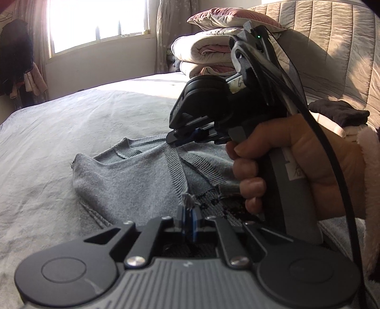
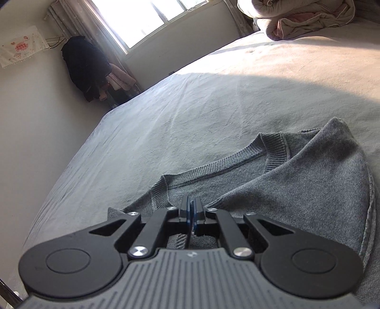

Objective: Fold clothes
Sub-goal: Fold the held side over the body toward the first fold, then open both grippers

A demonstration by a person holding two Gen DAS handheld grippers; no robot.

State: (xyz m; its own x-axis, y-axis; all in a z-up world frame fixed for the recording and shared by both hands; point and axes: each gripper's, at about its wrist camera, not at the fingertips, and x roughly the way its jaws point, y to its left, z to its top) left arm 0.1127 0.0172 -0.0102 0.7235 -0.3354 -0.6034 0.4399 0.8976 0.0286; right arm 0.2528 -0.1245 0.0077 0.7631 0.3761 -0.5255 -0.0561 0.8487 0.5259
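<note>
A pale bed sheet [image 2: 190, 107] covered the bed. Folded quilts [image 1: 201, 54] and a pillow [image 1: 228, 17] were stacked at the headboard [image 1: 332, 47]. Dark clothing [image 2: 85, 66] hung near the window [image 2: 147, 19].

1. The left wrist view sits low over the bed [image 1: 71, 123], close behind its own fingers [image 1: 184, 217], facing the far window [image 1: 97, 21]; the right gripper [image 1: 174, 140] crosses its right side.
2. The right wrist view, tilted and equally near, faces the far left corner.
3. Both share the grey sweater [image 1: 133, 176] [image 2: 296, 180], bed, window [image 2: 147, 19] and folded quilts [image 1: 201, 54].
</note>
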